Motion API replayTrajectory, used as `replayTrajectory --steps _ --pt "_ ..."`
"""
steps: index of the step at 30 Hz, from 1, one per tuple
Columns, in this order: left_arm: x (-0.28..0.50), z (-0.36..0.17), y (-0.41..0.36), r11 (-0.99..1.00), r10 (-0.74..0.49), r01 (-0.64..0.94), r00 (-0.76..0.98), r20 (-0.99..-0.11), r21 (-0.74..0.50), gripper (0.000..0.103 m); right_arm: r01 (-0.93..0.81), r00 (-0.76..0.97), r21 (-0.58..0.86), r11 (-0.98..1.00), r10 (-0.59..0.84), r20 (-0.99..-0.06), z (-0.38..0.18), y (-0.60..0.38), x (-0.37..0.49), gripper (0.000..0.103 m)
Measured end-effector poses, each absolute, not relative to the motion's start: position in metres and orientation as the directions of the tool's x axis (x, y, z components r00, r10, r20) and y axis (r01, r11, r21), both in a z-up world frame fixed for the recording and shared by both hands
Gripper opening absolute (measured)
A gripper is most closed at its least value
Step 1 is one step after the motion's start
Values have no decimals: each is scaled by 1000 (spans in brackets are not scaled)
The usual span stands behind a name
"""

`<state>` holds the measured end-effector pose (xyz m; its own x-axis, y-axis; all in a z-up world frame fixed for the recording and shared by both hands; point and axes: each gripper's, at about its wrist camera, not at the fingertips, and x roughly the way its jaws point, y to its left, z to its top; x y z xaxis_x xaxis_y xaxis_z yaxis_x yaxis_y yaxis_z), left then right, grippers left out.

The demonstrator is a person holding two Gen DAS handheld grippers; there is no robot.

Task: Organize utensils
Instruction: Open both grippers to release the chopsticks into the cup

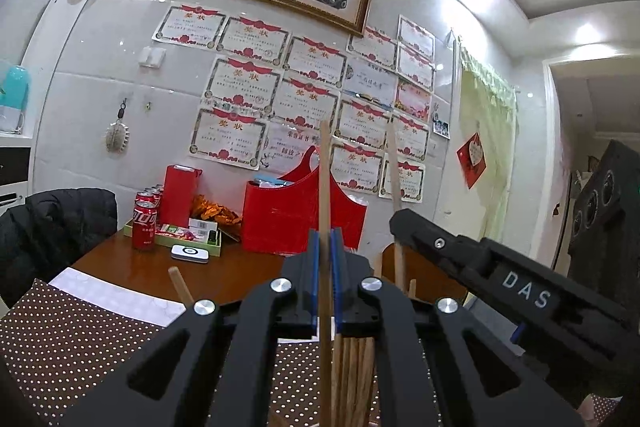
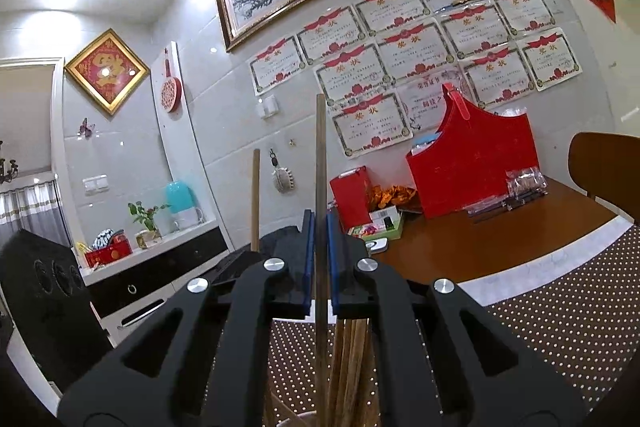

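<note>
Left gripper [image 1: 325,259] jaws closed on one upright chopstick [image 1: 324,179]; right gripper [image 2: 319,239] likewise pinches its own chopstick [image 2: 320,163]. Both shafts run vertically, straight along the jaws, lower ends among the bundle [image 1: 354,367] standing directly below, so either looks set to drop straight down.

I read "DAS" in white on my right gripper [image 1: 400,223], the Coca-Cola script on the red cans [image 1: 145,223] on the table, and "奖状" in red heading most of the certificates [image 2: 372,125] on the wall.
</note>
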<state>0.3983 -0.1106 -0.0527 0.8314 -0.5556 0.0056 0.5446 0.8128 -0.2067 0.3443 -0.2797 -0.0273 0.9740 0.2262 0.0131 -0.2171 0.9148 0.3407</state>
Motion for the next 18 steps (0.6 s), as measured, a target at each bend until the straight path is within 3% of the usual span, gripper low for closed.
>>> replayTrajectory --steps 7,8,9,10,11,14,18 --pt "406 -57 -107 807 -569 549 821 -40 -217 6 -218 970 338 916 243 -32 -32 -275 346 9" --pt "406 -57 -106 804 -573 552 819 -41 -223 8 -221 968 339 914 248 -37 -32 -276 347 20" --pt "406 -56 -104 802 -575 552 818 -40 -227 21 -222 967 342 913 250 -38 -31 -277 346 58" --pt "406 -55 -102 806 -569 547 822 -38 -228 43 -224 968 349 910 250 -30 -30 -279 343 80" --pt "404 -53 -100 813 -556 537 830 -29 -227 51 -226 969 355 907 247 -14 -29 -280 340 91" --pt "401 -47 -96 812 -555 538 832 -12 -228 58 -230 971 340 912 236 25 -20 -282 329 91" --pt "391 -34 -90 823 -531 522 847 25 -225 76 -210 978 350 913 195 79 -6 -291 315 97"
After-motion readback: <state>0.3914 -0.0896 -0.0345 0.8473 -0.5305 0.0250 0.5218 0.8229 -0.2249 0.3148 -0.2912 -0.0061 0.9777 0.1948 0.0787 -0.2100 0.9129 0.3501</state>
